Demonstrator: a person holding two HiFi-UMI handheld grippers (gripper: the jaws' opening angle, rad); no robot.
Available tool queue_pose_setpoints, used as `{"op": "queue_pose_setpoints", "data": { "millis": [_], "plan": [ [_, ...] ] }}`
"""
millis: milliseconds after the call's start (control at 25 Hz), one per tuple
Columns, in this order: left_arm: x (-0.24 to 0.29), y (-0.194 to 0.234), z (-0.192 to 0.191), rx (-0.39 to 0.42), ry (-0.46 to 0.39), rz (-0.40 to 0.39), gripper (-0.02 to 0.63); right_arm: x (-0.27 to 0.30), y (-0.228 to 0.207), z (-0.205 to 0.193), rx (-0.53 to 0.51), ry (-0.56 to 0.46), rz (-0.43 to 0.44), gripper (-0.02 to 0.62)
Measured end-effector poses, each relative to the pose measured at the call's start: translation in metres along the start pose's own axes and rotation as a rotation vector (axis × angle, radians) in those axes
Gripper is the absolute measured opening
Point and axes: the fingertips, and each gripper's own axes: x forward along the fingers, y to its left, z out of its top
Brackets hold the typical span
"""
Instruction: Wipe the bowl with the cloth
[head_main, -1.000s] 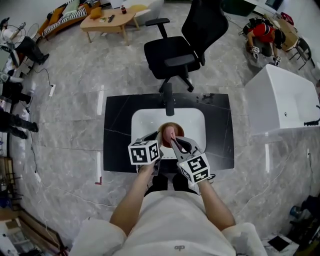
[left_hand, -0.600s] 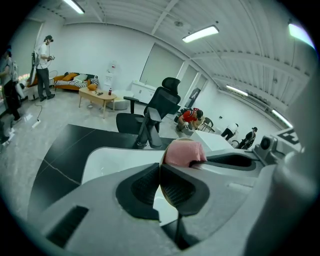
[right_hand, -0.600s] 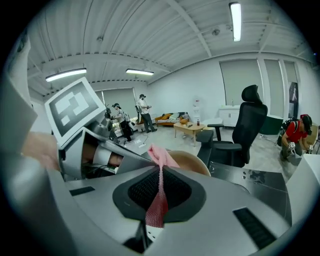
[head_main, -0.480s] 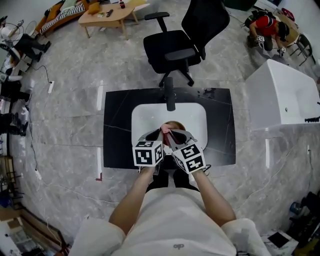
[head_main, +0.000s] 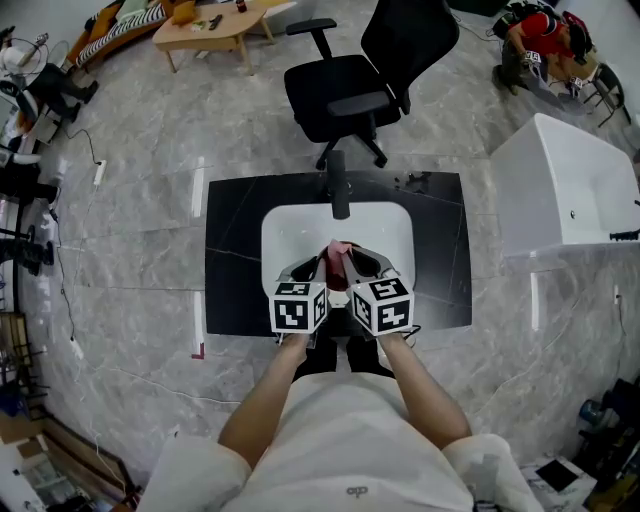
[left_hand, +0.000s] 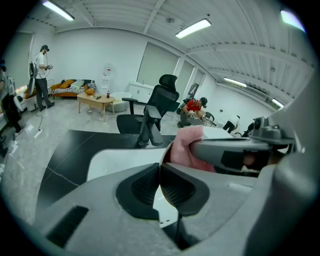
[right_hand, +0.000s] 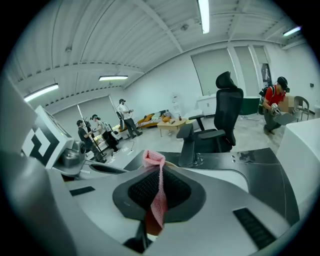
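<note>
Left gripper: jaws almost together, nipping a thin curved edge that appears to be the rim of the bowl. The bowl is largely hidden in the head view. It is held over the white sink, which is set in the black countertop.

Cloth: pink, bunched between the two grippers and against the bowl.

Right gripper: jaws clamped on the cloth. A strip hangs down between the pads, with the brown bowl showing beneath.
</note>
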Motion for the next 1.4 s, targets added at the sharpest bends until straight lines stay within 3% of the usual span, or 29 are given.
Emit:
{"op": "queue_pose_setpoints", "data": {
  "millis": [320, 600, 920, 1120, 1400],
  "plan": [
    [0.003, 0.001, 0.005, 0.013, -0.01, -0.004, 0.023, 0.009, 0.002, -0.008, 0.024, 0.035, 0.017, 0.015],
    [0.004, -0.002, 0.01, 0.025, -0.033, -0.009, 0.023, 0.016, 0.018, -0.029, -0.041, 0.154, 0.082, 0.015],
    [0.001, 0.01, 0.015, 0.03, -0.027, 0.011, 0.025, 0.011, 0.03, -0.055, -0.31, 0.28, 0.115, 0.015],
    [0.001, 0.014, 0.014, 0.029, -0.021, 0.011, 0.024, 0.009, 0.014, -0.056, -0.547, 0.308, 0.042, 0.015],
    [0.0, 0.007, 0.011, 0.045, -0.013, 0.0, 0.023, 0.007, 0.003, -0.038, -0.7, 0.273, -0.057, 0.015]
  ]
}}
